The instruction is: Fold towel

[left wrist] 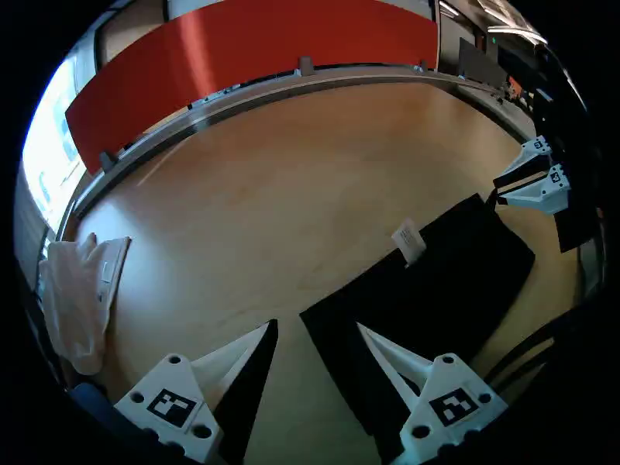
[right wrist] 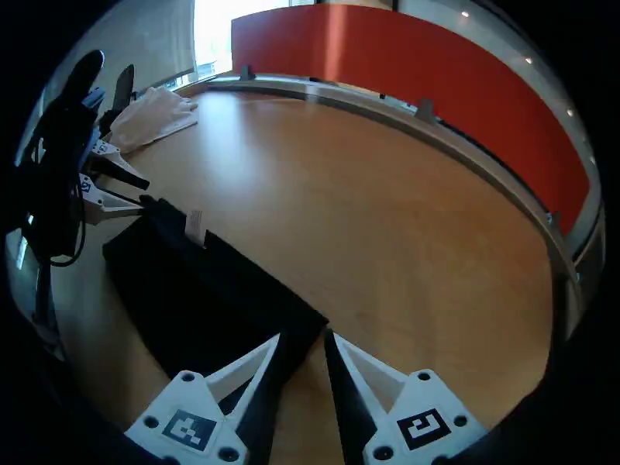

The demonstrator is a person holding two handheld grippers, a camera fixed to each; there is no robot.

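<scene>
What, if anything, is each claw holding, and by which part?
Nothing is held. The black towel lies flat on the table; the left claw and right claw each stand open at a corner of it.

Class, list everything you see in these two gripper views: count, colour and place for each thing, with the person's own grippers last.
black towel: one, black, spread on the table between the grippers
tag: one, white, on the towel's edge
cloth: one, white, crumpled at the table's edge
table: one, light wood
panel: one, red, behind the table
left gripper: one, white, open, at a towel corner
right gripper: one, white, narrowly open, at another corner
</scene>
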